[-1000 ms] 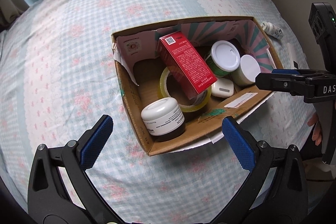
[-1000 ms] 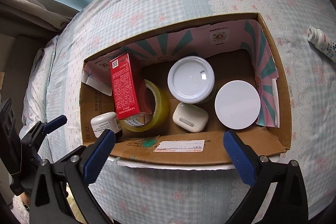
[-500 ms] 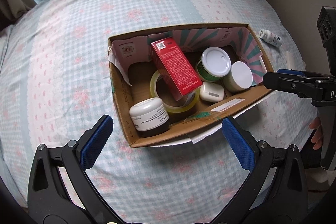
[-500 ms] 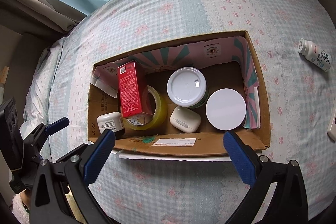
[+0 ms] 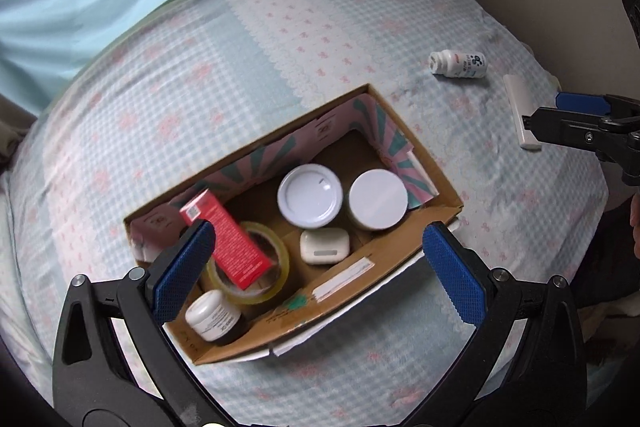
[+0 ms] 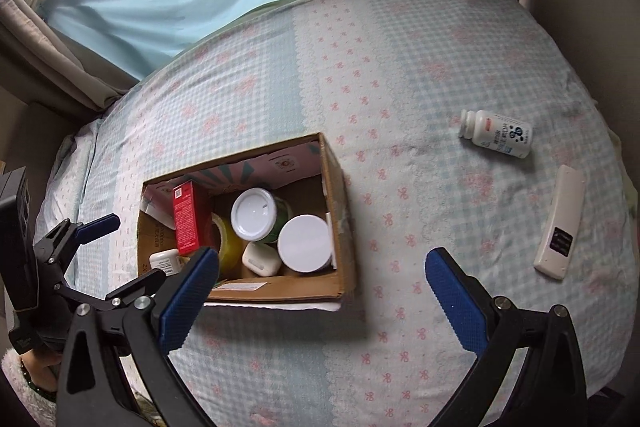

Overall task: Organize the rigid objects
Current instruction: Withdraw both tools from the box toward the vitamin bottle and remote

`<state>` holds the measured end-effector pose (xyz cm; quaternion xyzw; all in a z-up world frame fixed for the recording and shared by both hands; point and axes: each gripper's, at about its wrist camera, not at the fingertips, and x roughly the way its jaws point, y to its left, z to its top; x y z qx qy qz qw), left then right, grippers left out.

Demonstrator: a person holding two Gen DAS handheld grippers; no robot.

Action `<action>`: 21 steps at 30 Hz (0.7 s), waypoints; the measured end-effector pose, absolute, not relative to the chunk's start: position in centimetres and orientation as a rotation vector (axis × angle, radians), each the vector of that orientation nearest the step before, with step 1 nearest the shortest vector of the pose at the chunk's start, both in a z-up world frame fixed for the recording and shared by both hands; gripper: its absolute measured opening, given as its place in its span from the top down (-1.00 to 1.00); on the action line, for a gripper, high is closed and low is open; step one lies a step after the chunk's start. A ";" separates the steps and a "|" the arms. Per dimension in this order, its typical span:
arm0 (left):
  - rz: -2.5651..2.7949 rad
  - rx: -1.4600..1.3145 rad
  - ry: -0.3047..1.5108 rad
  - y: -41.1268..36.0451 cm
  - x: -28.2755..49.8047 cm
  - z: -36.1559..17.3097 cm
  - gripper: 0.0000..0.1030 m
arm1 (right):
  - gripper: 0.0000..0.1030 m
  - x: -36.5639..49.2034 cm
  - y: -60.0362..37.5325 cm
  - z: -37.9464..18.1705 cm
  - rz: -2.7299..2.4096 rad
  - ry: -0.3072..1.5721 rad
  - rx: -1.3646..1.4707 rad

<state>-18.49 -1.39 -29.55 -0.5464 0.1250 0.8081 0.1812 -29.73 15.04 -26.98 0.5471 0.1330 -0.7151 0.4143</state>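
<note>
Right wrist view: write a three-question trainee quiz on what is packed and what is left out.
1. True or false: the white bottle lies on its side on the bedspread, outside the cardboard box.
2. Which item rests partly on the tape roll inside the box? A) red carton B) remote control C) earbud case
3. Fill in: both the left gripper and the right gripper are ____ and hold nothing.

Key: 1 true. 2 A. 3 open.
</note>
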 end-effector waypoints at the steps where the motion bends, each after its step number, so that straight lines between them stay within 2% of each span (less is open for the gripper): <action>1: 2.258 -1.516 0.378 0.2 -19.0 -29.3 -1.00 | -0.99 -30.6 15.8 -26.6 -1.827 0.332 1.372; 15: 1.944 -1.178 0.770 22.3 -27.5 -28.9 -1.00 | -0.99 -41.9 23.8 -25.5 -2.136 0.326 1.405; 21: 1.742 -1.089 0.897 29.1 -30.1 -31.7 -1.00 | -0.99 -45.1 26.5 -27.7 -2.321 0.294 1.478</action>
